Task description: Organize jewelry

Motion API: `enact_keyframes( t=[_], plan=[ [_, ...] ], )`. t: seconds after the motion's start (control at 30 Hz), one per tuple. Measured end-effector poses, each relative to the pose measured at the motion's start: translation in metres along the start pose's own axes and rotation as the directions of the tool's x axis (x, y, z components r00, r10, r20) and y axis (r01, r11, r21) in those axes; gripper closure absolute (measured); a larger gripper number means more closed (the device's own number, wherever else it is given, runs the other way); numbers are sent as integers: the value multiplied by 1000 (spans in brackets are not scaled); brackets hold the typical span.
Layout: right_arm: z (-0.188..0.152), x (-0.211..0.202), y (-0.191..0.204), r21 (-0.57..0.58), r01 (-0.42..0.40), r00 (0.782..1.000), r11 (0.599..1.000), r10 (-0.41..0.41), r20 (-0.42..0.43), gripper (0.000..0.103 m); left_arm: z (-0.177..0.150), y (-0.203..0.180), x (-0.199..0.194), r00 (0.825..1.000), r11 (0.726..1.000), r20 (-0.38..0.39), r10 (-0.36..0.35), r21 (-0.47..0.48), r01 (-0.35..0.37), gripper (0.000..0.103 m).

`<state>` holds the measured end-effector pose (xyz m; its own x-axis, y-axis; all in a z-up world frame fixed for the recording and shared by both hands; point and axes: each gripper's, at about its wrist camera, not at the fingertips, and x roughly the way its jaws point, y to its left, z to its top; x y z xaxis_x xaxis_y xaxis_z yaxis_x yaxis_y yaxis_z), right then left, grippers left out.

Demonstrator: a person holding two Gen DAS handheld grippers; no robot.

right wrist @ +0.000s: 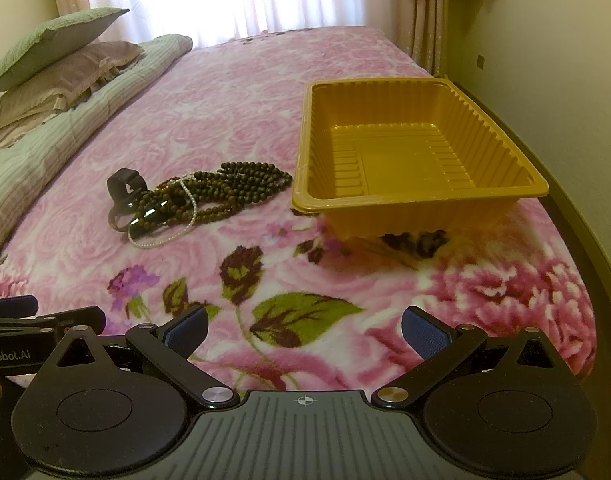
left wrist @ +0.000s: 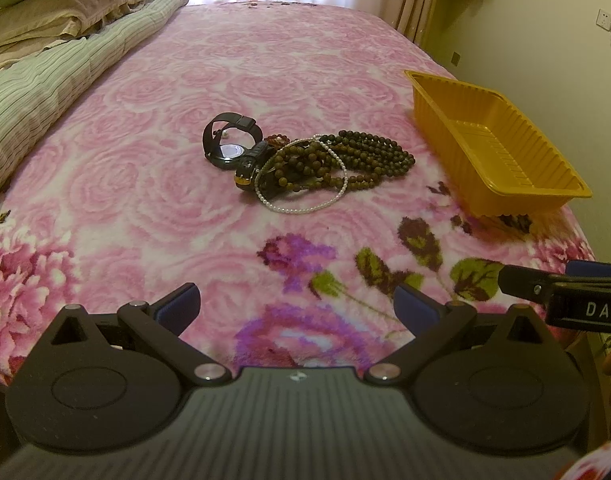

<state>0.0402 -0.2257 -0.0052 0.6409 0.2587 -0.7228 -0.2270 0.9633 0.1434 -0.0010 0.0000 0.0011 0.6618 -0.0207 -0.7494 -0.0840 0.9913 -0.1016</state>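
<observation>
Black-framed, our left hand-held gripper [left wrist: 295, 306] and right hand-held gripper [right wrist: 303, 330] hover side by side, jaws released, above the bed [left wrist: 177, 184], aimed toward the jewelry pile [left wrist: 305, 164].

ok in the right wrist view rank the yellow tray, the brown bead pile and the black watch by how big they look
1. yellow tray, clearly largest
2. brown bead pile
3. black watch, smallest, though partly tangled in the beads, so its full outline is unclear

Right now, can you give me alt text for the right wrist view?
An empty yellow tray sits on a pink floral blanket, with a heap of beads and watches lying just left of it. The right gripper, jaws open and holding nothing, hovers in the foreground.
</observation>
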Motion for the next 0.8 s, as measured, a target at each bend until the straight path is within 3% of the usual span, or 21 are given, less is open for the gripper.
enact_keyframes(
  t=[0.8],
  plan=[
    [4, -2, 1, -1, 1, 1000, 1000, -1, 5, 0, 1, 1, -1, 1000, 1000, 1, -5, -2, 5, 1]
  ],
)
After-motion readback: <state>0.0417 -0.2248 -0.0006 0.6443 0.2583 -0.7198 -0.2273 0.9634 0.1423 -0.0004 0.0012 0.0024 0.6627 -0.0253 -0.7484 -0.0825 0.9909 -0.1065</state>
